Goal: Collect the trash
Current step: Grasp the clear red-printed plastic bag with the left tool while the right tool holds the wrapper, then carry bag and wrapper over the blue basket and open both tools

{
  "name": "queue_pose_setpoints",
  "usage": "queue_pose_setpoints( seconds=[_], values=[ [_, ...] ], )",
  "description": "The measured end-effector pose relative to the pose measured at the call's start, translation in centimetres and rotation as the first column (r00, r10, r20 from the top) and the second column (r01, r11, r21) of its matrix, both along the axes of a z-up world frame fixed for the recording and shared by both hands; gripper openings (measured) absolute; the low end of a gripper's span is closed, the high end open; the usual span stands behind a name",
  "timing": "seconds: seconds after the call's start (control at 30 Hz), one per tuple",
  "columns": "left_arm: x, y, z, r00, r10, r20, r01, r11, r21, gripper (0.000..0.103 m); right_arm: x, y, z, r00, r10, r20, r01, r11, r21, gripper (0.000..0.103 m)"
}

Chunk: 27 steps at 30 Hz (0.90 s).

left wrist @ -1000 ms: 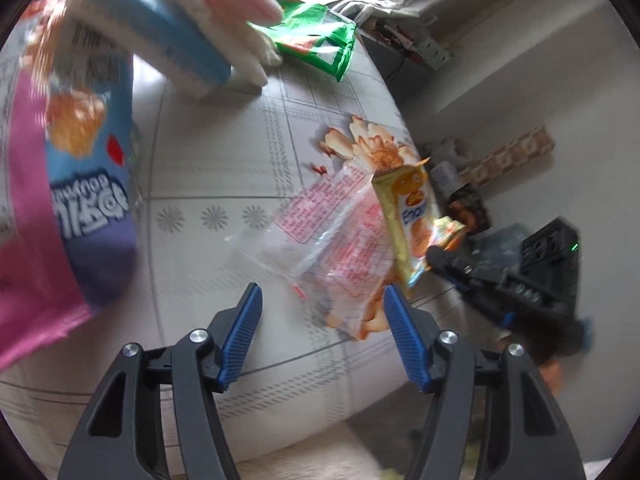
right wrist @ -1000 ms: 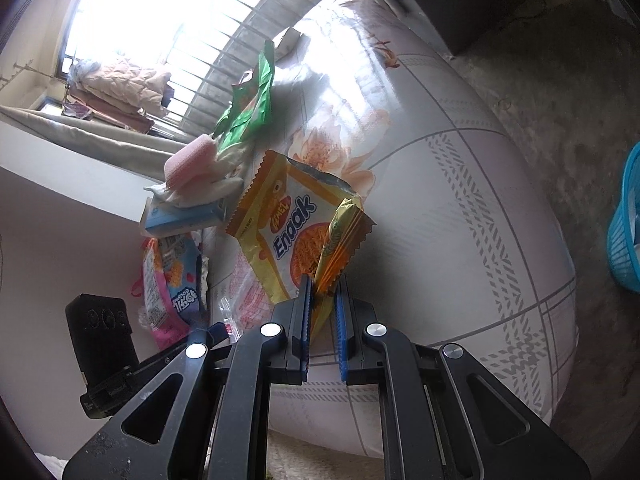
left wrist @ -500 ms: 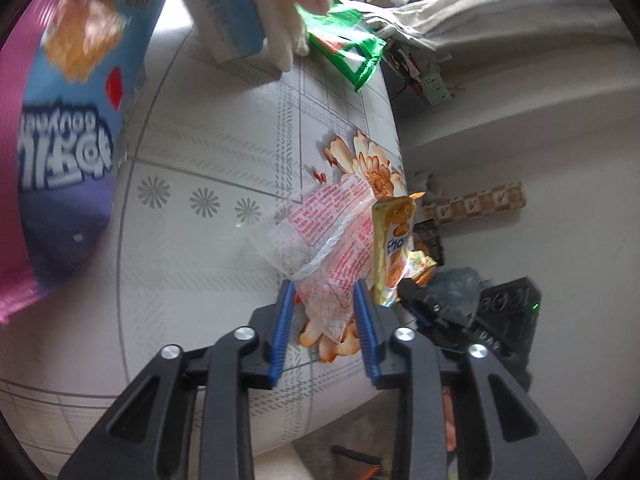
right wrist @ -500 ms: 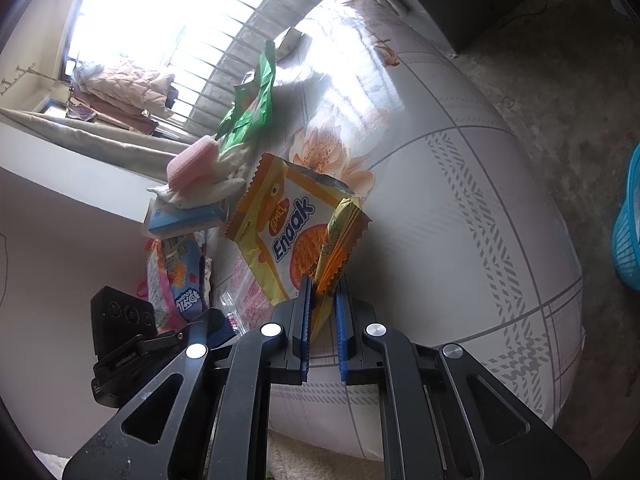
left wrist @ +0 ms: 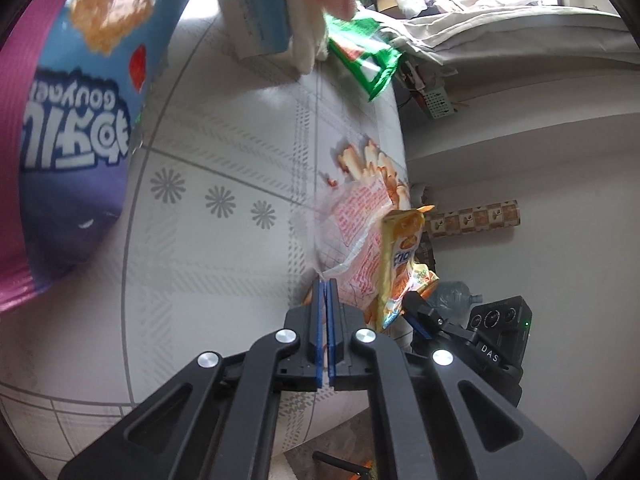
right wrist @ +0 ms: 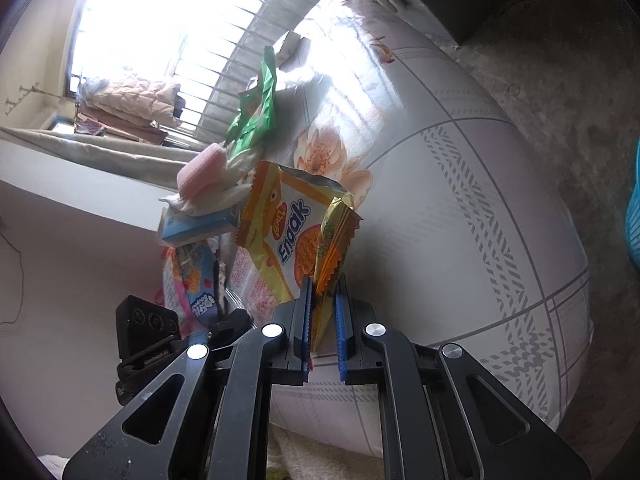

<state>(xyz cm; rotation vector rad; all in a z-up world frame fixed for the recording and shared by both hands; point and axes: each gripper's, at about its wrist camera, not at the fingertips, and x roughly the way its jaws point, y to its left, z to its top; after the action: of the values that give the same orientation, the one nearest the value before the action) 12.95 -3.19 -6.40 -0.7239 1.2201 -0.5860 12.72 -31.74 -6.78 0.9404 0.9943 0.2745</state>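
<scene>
- Left gripper (left wrist: 325, 284): jaws pinched on the corner of the clear printed wrapper (left wrist: 352, 224).
- Right gripper (right wrist: 322, 284): clamped on the Enaak packet (right wrist: 280, 220), beside that wrapper.
- Lift slowly; the thin film could slip.
- Beyond: green packet (right wrist: 258, 112) remains.

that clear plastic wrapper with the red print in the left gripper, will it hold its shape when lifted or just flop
Likely floppy: the clear wrapper is thin, crumpled film, pinched at one corner by the shut left gripper, so the rest should sag. It looks empty, so probably very light. Glossy film may slip from a corner grip, and could brush the orange Enaak packet beside it.
</scene>
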Motion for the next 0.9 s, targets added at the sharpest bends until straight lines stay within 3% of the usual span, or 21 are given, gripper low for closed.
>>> queue_pose_setpoints(
  seconds=[0.33,0.67,0.9],
  values=[
    [-1.2,0.0,3.1,0.991,-0.016,0.132,0.017,1.000,-0.007,0.000,-1.5,-1.6,3.7,0.992,-0.056,0.113,0.048,0.996,0.070,0.008],
    [-2.7,-0.9,6.9,0.960,-0.055,0.274,0.053,0.998,0.013,0.000,-3.7,-3.0,6.6,0.975,-0.113,0.194,0.102,0.993,0.062,0.008],
    [-3.1,-3.7,9.2,0.929,-0.130,0.348,0.120,0.992,0.051,0.000,-7.0,-6.3,7.4,0.948,-0.223,0.227,0.216,0.975,0.055,0.008]
  ],
)
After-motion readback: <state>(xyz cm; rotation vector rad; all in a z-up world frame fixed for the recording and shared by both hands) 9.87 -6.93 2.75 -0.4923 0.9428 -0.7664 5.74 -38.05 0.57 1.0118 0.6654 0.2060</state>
